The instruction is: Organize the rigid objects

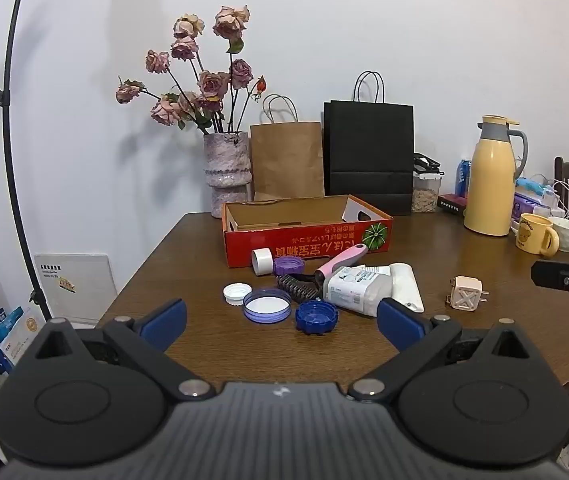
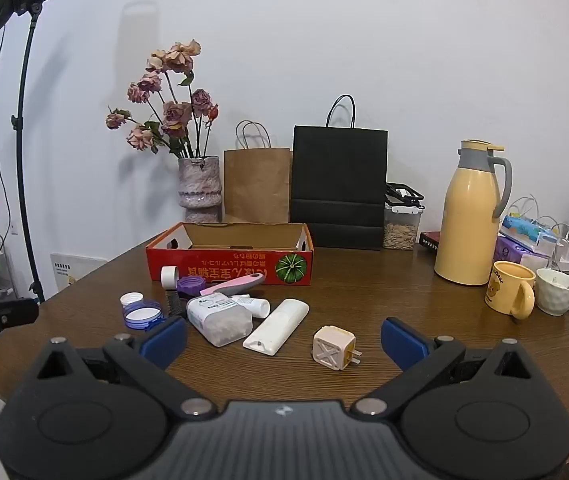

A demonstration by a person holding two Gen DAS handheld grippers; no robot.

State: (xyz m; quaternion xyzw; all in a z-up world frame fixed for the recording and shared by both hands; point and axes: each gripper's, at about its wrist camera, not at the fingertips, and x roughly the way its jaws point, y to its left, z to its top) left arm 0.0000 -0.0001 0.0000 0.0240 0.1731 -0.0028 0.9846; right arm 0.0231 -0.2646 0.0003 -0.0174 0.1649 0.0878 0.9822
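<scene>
Nearest: both tongs, left gripper (image 1: pixel 280 322) and right gripper (image 2: pixel 283 338), gape wide, grasping nothing. Plug (image 2: pixel 334 349), caps (image 1: pixel 315 317), bottle (image 2: pixel 220 319) lie before the box (image 2: pixel 230 266): light, stiff; pinch flat sides. Box print looks Japanese, upside down, probably unreadable here.

Each handheld tool looks alike. The left gripper (image 1: pixel 280 322) has a dark ribbed housing with a small pale emblem at its middle, flanked by two broad black rounded shoulders, each pressed with a shallow circle. From these, black link bars angle outward, pinned with flat silver round screws, past a triangular cut-out on each side. Its fingers (image 1: pixel 163 324) end in blue pads. The right gripper (image 2: pixel 284 342) shows the same build, with blue fingertips (image 2: pixel 403 342).
</scene>
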